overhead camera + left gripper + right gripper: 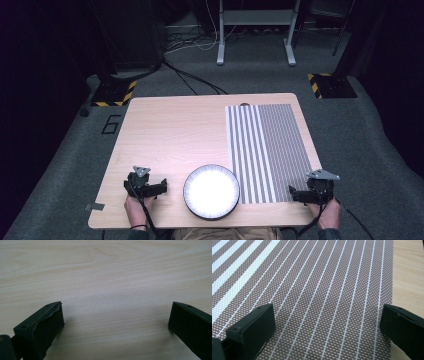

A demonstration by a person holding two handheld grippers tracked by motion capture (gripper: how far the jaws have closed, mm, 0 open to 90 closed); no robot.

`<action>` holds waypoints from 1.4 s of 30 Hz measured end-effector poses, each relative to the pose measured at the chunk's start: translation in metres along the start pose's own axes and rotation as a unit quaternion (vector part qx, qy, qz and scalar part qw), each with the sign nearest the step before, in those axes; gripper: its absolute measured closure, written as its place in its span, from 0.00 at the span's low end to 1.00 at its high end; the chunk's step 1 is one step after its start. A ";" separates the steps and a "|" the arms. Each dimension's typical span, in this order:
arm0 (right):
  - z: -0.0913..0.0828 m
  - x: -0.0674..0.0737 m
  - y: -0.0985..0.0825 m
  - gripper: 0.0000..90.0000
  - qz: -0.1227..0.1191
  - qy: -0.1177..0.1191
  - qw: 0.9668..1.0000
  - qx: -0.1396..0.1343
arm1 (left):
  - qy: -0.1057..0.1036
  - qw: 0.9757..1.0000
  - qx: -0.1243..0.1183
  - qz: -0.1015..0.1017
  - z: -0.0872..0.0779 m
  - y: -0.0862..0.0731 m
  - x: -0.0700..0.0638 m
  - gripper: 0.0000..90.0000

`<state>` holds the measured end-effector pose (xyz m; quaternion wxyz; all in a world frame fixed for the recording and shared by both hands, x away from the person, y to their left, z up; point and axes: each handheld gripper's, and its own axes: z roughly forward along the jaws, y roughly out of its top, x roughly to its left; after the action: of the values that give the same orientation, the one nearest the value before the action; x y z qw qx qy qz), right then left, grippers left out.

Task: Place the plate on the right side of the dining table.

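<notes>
The white plate (pixel 211 192) sits untouched at the near edge of the desk (pixel 175 130), just left of the striped placemat (pixel 267 150). Left gripper (pixel 159 188) and right gripper (pixel 296 194) flank it, jaws spread wide and empty. Looks like nothing has started; next, one gripper must close in on the plate's rim.

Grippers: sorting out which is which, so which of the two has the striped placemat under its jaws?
The right gripper, over the striped placemat; the left gripper is over bare table.
</notes>
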<state>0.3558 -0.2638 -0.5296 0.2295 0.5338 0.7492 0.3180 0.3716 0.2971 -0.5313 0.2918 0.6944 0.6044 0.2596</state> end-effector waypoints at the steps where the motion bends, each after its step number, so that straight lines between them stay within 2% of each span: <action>1: 0.000 0.000 0.000 0.00 -0.001 0.000 1.000 0.000 | -0.002 1.000 0.002 0.000 0.000 0.000 0.000 0.00; 9: 0.000 0.000 0.000 0.00 0.003 0.000 1.000 0.001 | -0.009 1.000 0.001 0.002 0.000 -0.001 -0.001 0.00; 16: 0.000 0.000 0.001 0.00 -0.001 -0.001 1.000 0.003 | -0.006 1.000 0.001 -0.002 0.000 0.000 -0.002 0.00; 21: -0.001 0.004 0.004 0.00 -0.019 -0.010 1.000 0.005 | -0.014 1.000 0.000 0.001 0.000 0.000 -0.001 0.00; 23: -0.001 0.003 0.005 0.00 -0.010 0.001 1.000 -0.002 | -0.024 1.000 -0.007 0.001 -0.001 -0.001 0.000 0.00; 26: -0.003 0.004 0.008 0.00 0.019 0.030 0.999 -0.014 | -0.040 0.999 -0.012 -0.011 -0.003 -0.002 0.002 0.00; 27: -0.003 0.004 0.008 0.00 0.019 0.030 0.999 -0.014 | -0.040 0.999 -0.012 -0.011 -0.003 -0.002 0.002 0.00; 29: -0.006 0.010 0.013 0.00 0.026 0.046 0.998 -0.018 | -0.048 0.999 -0.018 -0.018 -0.004 -0.003 0.004 0.00; 31: -0.008 0.016 0.017 0.00 0.017 0.049 0.998 -0.018 | -0.050 0.998 -0.020 -0.019 -0.005 -0.003 0.003 0.00; 33: -0.012 0.023 0.021 0.00 0.008 0.056 0.998 -0.020 | -0.059 0.998 -0.018 -0.009 -0.007 -0.005 0.000 0.00; 36: -0.014 0.032 0.027 0.00 -0.002 0.063 0.998 -0.021 | -0.062 0.998 -0.010 0.010 -0.008 -0.007 -0.006 0.00; 39: -0.014 0.043 0.031 0.00 -0.017 0.071 0.997 -0.017 | -0.061 0.998 -0.012 0.018 -0.009 -0.008 -0.009 0.00; 42: -0.014 0.055 0.037 0.00 -0.027 0.079 0.996 -0.015 | -0.074 0.997 -0.012 0.022 -0.010 -0.008 -0.009 0.00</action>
<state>0.3526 -0.2069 -0.4939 0.1862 0.4828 0.7744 0.3640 0.3582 0.2902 -0.5303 0.3382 0.7213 0.5623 0.2217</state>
